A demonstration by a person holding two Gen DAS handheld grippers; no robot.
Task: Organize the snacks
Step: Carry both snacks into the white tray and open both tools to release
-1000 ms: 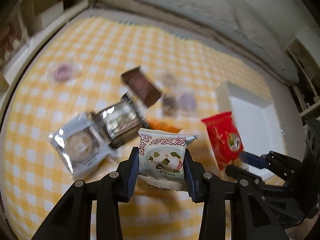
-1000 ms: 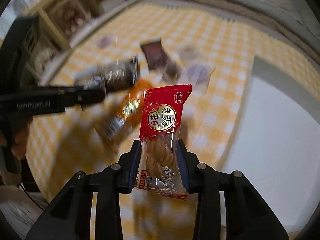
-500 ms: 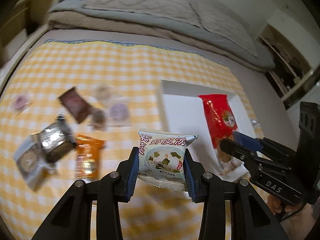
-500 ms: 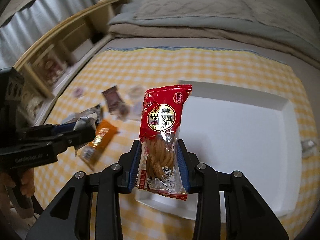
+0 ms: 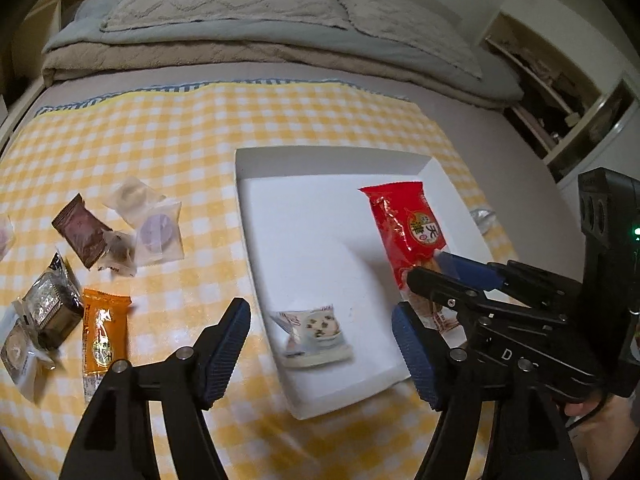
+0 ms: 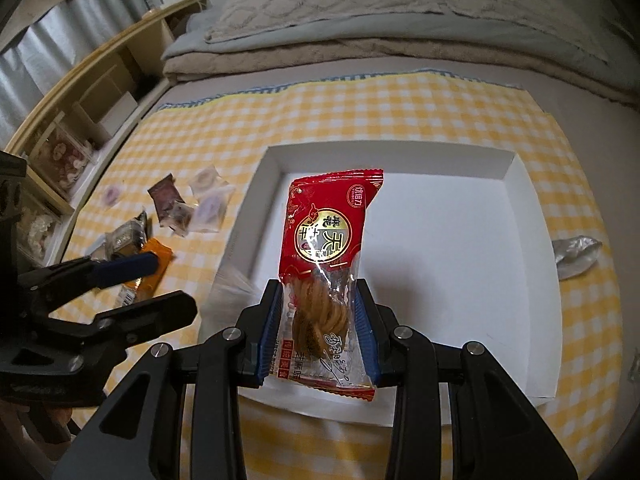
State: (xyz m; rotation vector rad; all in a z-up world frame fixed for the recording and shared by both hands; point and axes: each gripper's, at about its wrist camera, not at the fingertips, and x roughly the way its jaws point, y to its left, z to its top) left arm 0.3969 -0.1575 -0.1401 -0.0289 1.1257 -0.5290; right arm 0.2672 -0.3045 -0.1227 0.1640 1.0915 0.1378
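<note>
A white tray lies on the yellow checked cloth. My left gripper hangs above its near left corner with its jaws opening. The white seaweed snack packet is free of the pads and blurred, low over the tray floor or on it. My right gripper is shut on the red twist snack packet, which stands upright above the tray. The left wrist view shows that red packet and the right gripper over the tray's right side.
Several loose snacks lie on the cloth left of the tray: an orange packet, a brown one, clear wrapped pastries and dark foil packs. A silver wrapper lies right of the tray. Folded bedding and shelves border the cloth.
Both grippers swung right from the snack pile to above the tray. The left gripper's jaws have come apart and the white packet has dropped out of them.
</note>
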